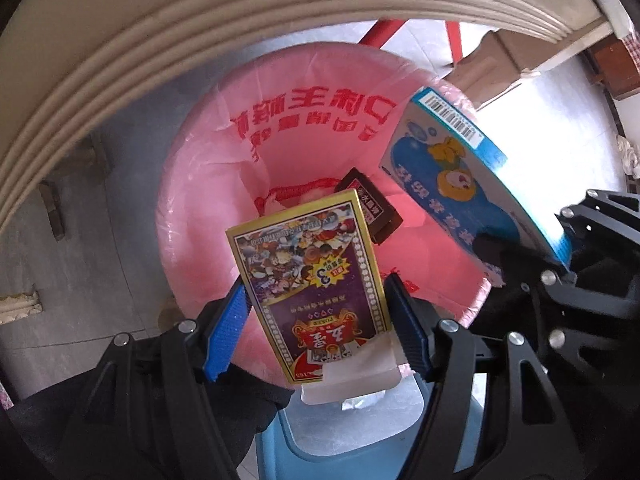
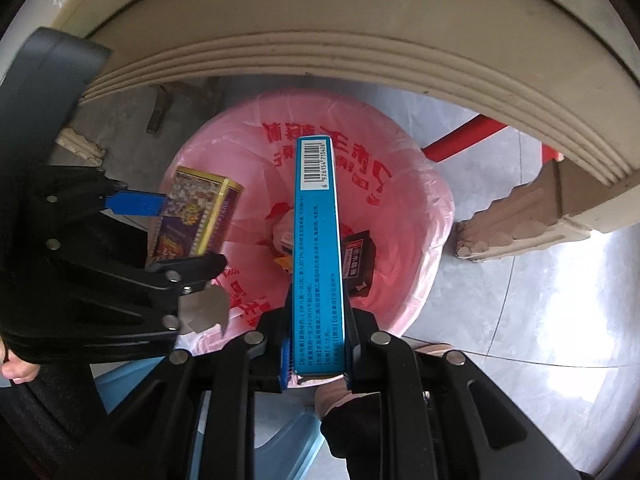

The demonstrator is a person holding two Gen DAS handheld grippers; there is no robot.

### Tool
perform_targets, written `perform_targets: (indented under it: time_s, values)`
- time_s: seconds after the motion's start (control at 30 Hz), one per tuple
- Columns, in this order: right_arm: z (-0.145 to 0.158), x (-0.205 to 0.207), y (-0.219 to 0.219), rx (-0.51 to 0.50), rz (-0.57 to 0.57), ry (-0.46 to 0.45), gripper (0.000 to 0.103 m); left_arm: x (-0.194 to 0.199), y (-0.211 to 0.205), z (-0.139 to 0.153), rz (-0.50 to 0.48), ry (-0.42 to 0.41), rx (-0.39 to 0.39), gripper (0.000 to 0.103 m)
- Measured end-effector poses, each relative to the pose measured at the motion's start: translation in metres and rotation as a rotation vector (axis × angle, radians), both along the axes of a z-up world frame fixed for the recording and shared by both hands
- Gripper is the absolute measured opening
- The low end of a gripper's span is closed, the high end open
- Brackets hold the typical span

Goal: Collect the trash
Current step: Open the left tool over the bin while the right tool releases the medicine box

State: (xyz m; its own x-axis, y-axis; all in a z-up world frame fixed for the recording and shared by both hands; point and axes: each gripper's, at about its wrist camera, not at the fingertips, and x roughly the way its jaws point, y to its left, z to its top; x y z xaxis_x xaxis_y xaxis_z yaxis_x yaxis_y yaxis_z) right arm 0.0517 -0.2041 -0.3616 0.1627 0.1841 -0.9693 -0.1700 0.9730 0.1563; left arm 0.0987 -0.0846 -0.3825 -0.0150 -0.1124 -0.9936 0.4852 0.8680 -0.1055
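A bin lined with a pink bag [image 1: 280, 148] printed in red stands on the floor under a table edge; it also shows in the right wrist view [image 2: 404, 208]. My left gripper [image 1: 320, 320] is shut on a purple and gold playing-card box [image 1: 316, 284], held over the bin; the box also shows in the right wrist view [image 2: 192, 216]. My right gripper [image 2: 316, 344] is shut on a flat blue box [image 2: 316, 240] with a barcode, held edge-up over the bin; the box also shows in the left wrist view [image 1: 460, 176]. A small dark box [image 2: 358, 260] and scraps lie inside the bin.
A cream moulded table edge [image 1: 200, 32] arches above the bin. A carved table leg [image 2: 516, 224] stands to the right on grey floor tiles. Red stool legs [image 2: 464, 136] stand behind the bin. A light blue plastic stool [image 1: 360, 432] sits below my grippers.
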Motion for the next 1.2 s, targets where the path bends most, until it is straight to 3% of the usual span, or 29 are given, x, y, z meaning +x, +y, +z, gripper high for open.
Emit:
perform_targets:
  time_s: [0.23,0.27,0.37,1.2]
  values:
    - [-0.005,0.006,-0.002,0.018,0.002,0.018,0.022,0.004,-0.003,-0.010,0.010,0.016,0.034,0.067]
    - [-0.005,0.006,-0.002,0.024,-0.003,0.019,0.027,0.004,-0.003,-0.011,0.004,0.013,0.049,0.067]
    - [-0.005,0.009,-0.004,0.025,-0.017,0.009,0.064,0.007,-0.003,-0.017,0.002,0.034,0.074,0.070]
    - [-0.012,0.010,-0.006,-0.004,-0.063,0.036,0.065,0.012,-0.008,-0.024,0.026,-0.008,0.139,0.076]
